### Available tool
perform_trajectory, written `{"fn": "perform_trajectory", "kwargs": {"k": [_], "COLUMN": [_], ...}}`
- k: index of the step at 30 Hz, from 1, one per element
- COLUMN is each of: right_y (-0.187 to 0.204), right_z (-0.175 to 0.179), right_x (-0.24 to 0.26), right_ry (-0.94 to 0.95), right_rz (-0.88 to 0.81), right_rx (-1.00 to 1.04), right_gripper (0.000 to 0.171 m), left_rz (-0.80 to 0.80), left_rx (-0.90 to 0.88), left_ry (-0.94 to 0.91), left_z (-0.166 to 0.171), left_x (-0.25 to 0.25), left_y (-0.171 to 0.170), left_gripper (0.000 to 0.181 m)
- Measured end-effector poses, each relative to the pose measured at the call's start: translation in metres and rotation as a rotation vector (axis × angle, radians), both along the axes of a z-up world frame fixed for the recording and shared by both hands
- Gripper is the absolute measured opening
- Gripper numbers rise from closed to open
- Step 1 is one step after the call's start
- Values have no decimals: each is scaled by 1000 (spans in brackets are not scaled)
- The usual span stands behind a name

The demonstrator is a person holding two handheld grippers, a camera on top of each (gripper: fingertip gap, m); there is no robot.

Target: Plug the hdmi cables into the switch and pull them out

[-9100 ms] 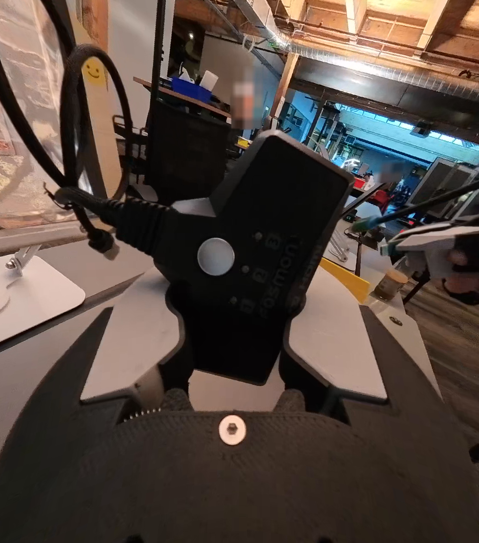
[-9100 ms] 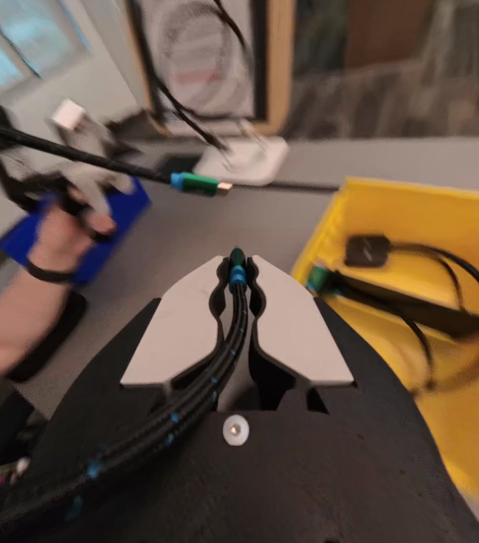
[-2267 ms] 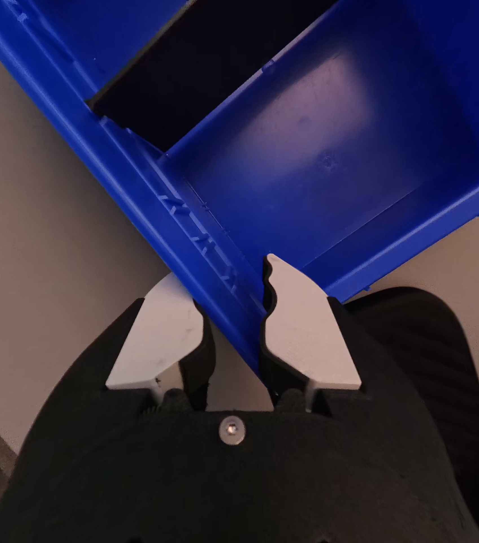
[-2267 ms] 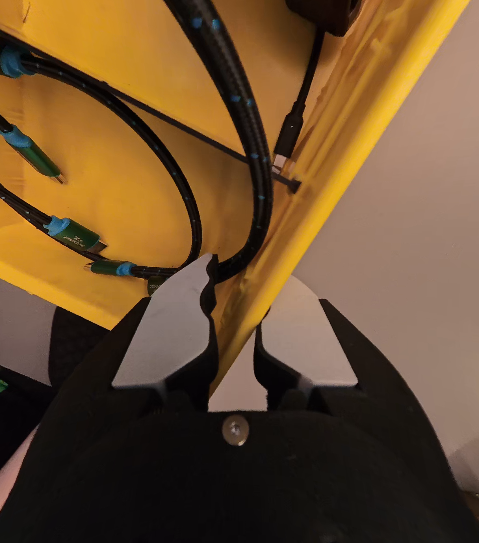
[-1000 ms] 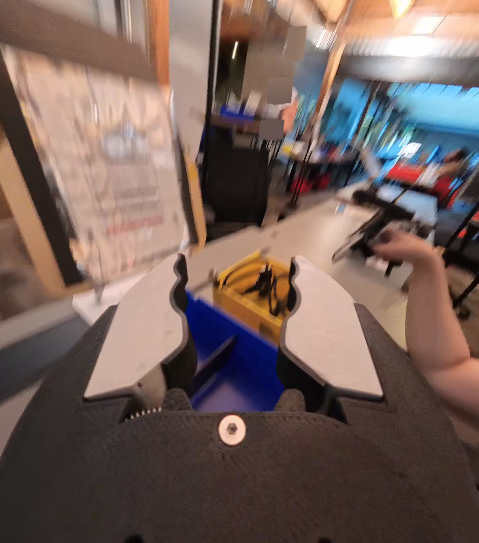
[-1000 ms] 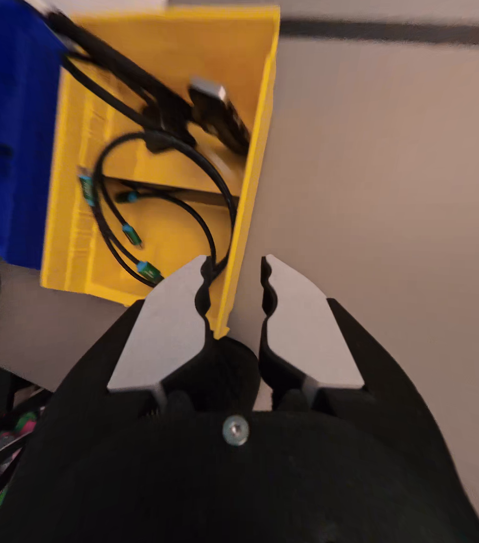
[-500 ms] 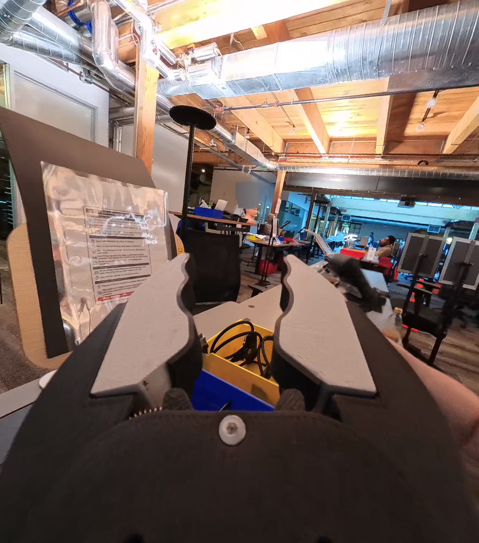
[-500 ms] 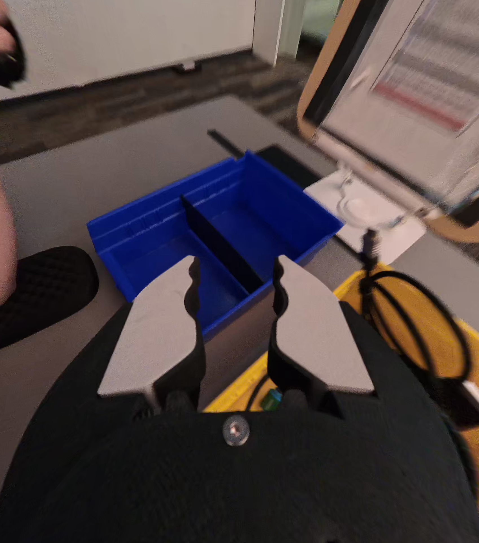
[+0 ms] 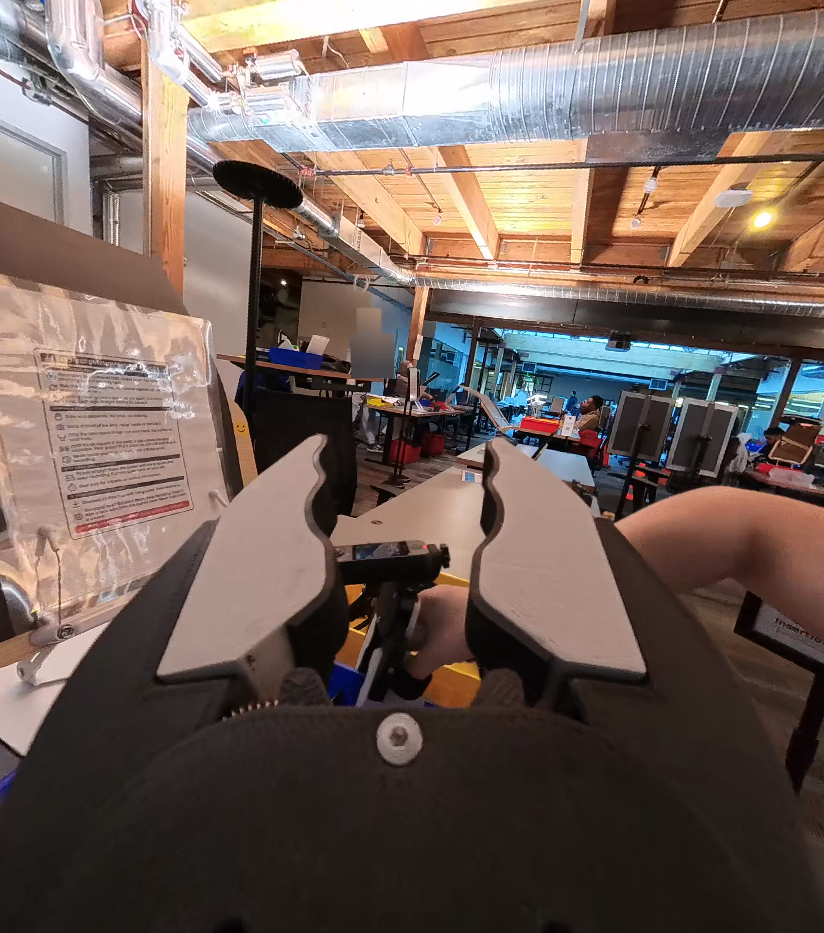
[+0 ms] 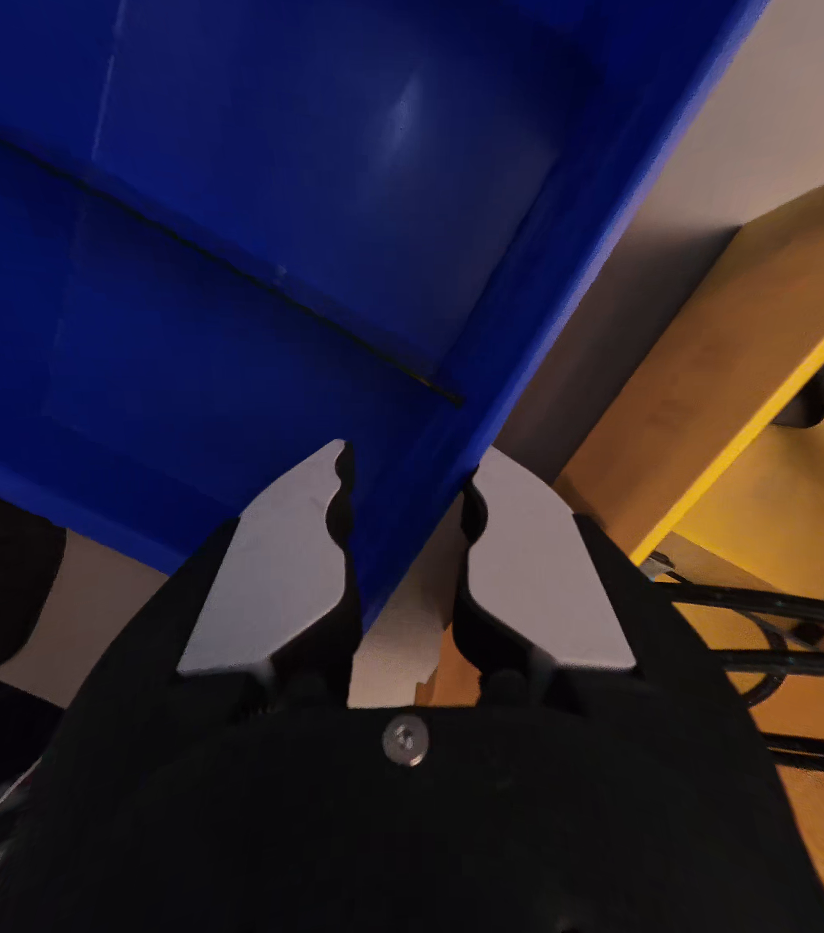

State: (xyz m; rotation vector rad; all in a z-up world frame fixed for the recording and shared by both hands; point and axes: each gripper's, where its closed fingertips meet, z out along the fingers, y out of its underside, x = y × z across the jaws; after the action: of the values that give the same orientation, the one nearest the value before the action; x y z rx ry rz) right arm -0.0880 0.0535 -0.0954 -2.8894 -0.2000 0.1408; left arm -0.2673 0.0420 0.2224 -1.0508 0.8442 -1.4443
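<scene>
Blue bin (image 10: 298, 202) wall sits between our right gripper's (image 10: 407, 467) parted, empty jaws; black cables (image 10: 778, 636) lie in the yellow bin (image 10: 702, 404) just beside. Our left gripper (image 9: 402, 457) gapes wide, holding nothing.

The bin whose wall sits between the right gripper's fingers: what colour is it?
Blue. The bin shows best in the right wrist view, beside a yellow bin.

The blue bin's wall (image 10: 541, 323) stands between the parted right claw (image 10: 407, 467) fingers.
</scene>
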Motion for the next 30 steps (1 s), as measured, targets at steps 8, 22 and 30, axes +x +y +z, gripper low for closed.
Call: {"fn": "perform_trajectory", "kwargs": {"k": [8, 22, 30], "right_y": [-5, -11, -39], "right_z": [-26, -30, 48], "right_x": [4, -10, -6], "right_ry": [-14, 95, 218], "right_rz": [-149, -107, -24], "right_rx": [-58, -217, -177], "right_gripper": [30, 8, 7], "left_rz": [-24, -59, 204], "left_rx": [20, -13, 60], "left_ry": [-14, 7, 31], "left_z": [4, 7, 23], "left_x": [-6, -1, -30], "left_y": [-8, -25, -52], "left_gripper": [52, 51, 66]}}
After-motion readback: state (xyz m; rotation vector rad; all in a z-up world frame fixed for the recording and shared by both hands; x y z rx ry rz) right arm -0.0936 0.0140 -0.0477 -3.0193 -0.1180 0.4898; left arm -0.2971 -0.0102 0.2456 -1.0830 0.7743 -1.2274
